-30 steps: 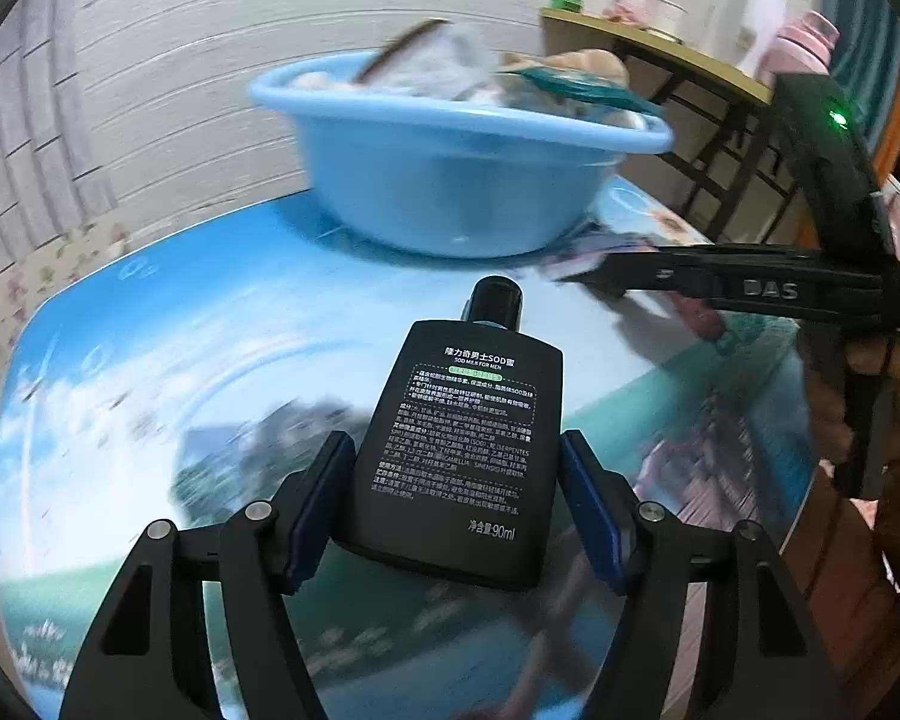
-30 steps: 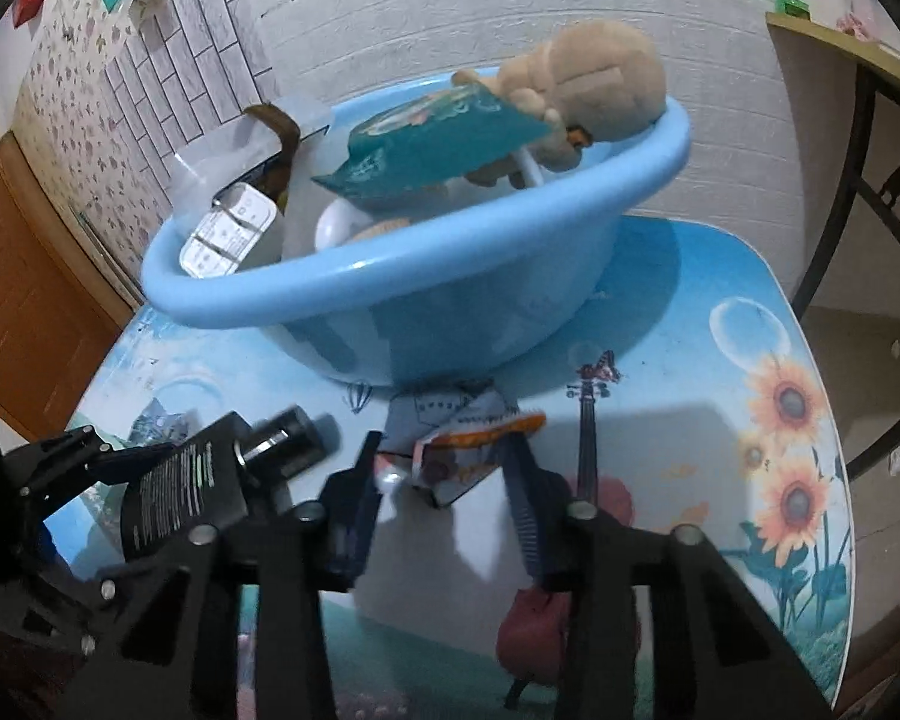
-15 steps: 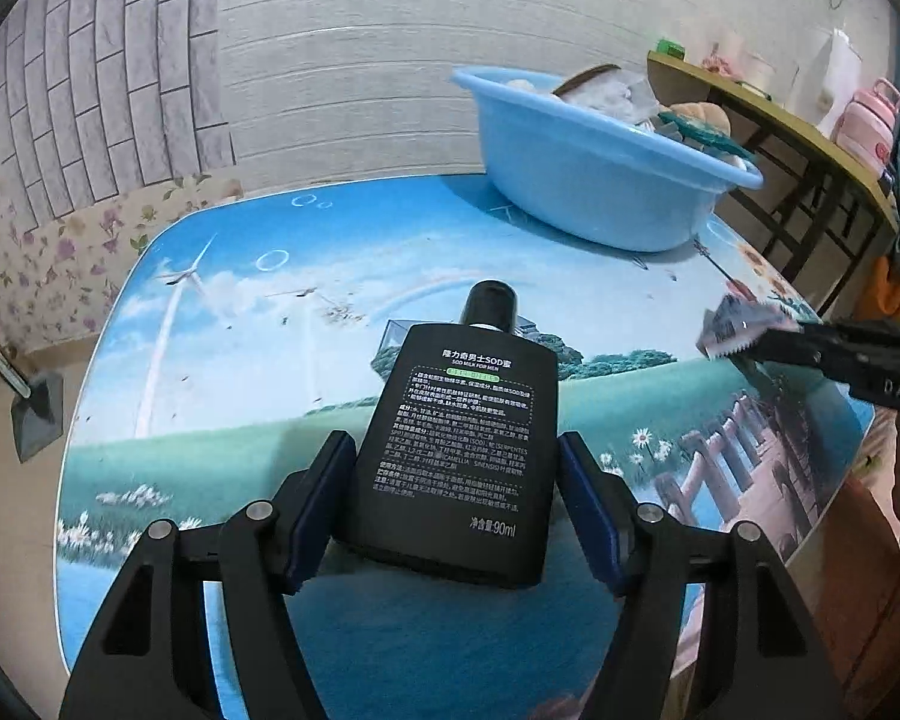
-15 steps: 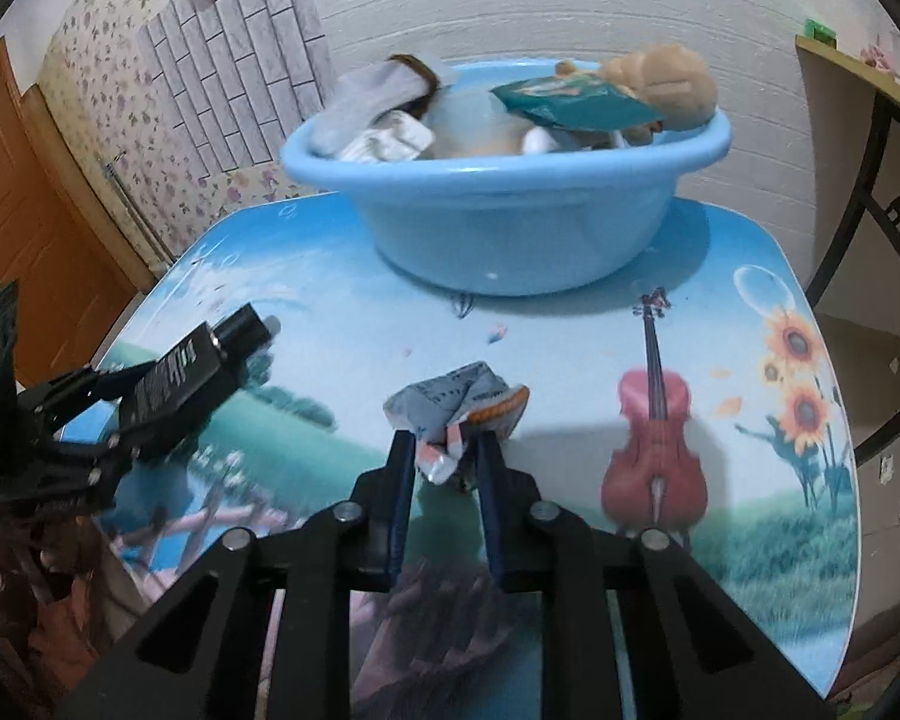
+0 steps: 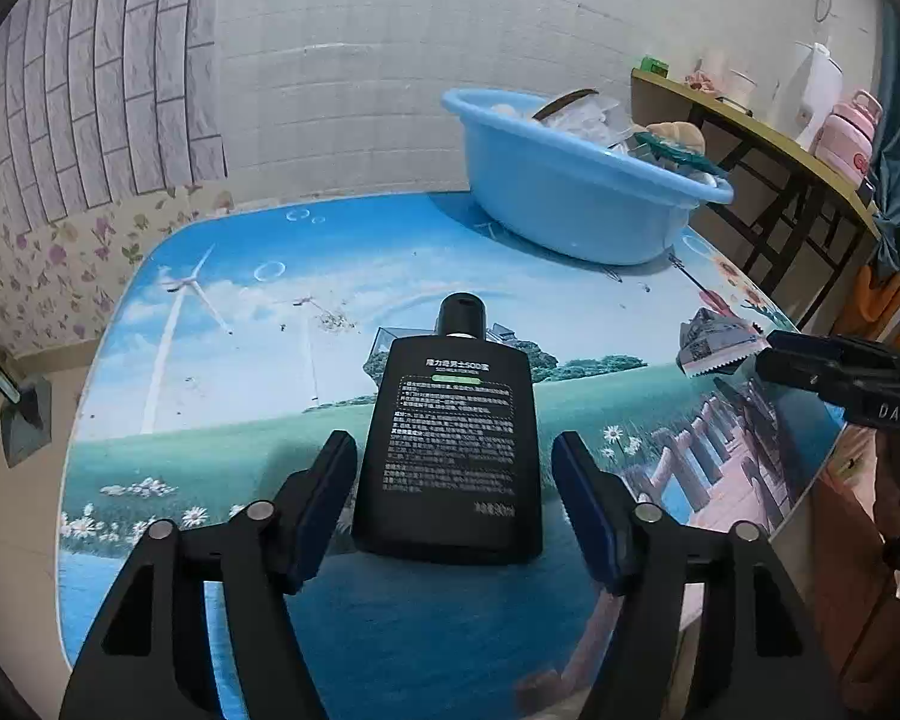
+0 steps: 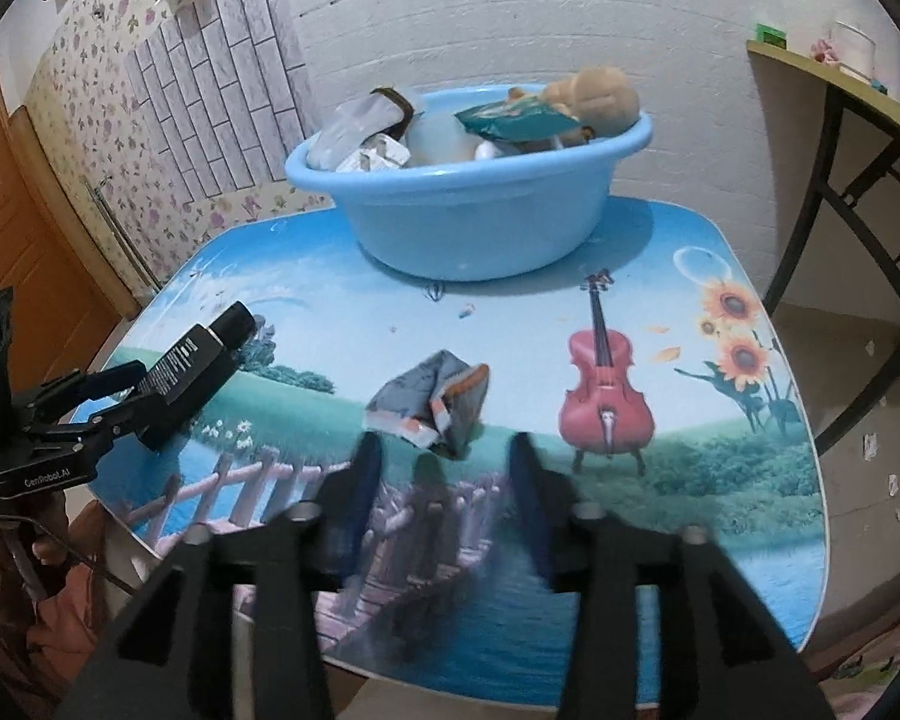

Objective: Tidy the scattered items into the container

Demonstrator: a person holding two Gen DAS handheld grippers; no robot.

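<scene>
Black flat bottle (image 5: 450,444) lies between the left tool's (image 5: 453,507) parted pads, probably stiff, slick, best clamped across its flat sides; crumpled wrapper (image 6: 435,405), light and soft, lies on the worktop (image 6: 660,510) just ahead of the right tool (image 6: 444,468), whose jaws have just been opening with nothing between them.

A glossy printed scene is carried by the smooth tabletop (image 6: 678,312), and light is reflected from its surface. The blue basin (image 6: 468,222) is made of smooth, slightly shiny plastic. The black bottle (image 5: 450,450) is finished in matt plastic, with fine pale print on its face. The crumpled packet (image 6: 432,408) is seen as thin foil-like wrapper, creased, with a serrated edge. A soft plush toy (image 6: 594,99) with a fuzzy nap is seen in the basin. The fingers (image 5: 324,492) are faced with dull blue pads on matt black plastic, fixed with small metal bolts. The far wall (image 5: 390,60) is covered in rough, pale brick-patterned facing.
</scene>
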